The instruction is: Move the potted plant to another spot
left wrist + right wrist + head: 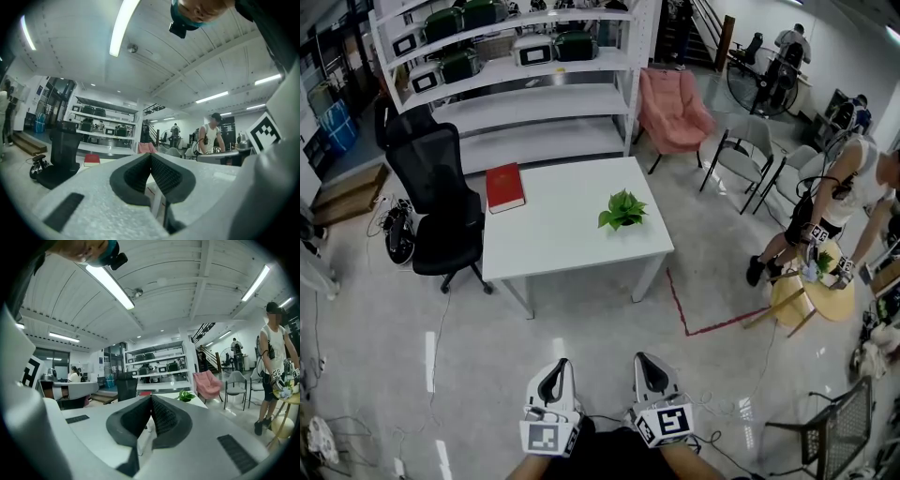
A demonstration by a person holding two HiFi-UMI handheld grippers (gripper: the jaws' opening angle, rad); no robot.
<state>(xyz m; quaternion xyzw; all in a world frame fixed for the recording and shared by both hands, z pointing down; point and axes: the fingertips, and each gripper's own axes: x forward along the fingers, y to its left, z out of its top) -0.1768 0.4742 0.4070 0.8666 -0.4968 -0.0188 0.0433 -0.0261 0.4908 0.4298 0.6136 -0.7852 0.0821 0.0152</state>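
A small green potted plant (622, 209) stands on the right part of a white table (562, 244), and shows small and far in the right gripper view (186, 396). My left gripper (558, 369) and right gripper (646, 367) are held low near my body, well short of the table. Both are shut with nothing between the jaws; in the left gripper view (151, 157) and the right gripper view (151, 398) the dark pads meet at their tips.
A red book (504, 187) lies at the table's far left corner. A black office chair (442, 202) stands left of the table, white shelving (511, 75) behind it, a pink armchair (672, 110) at back right. A person (844, 202) stands at a round yellow table (814, 295) on the right.
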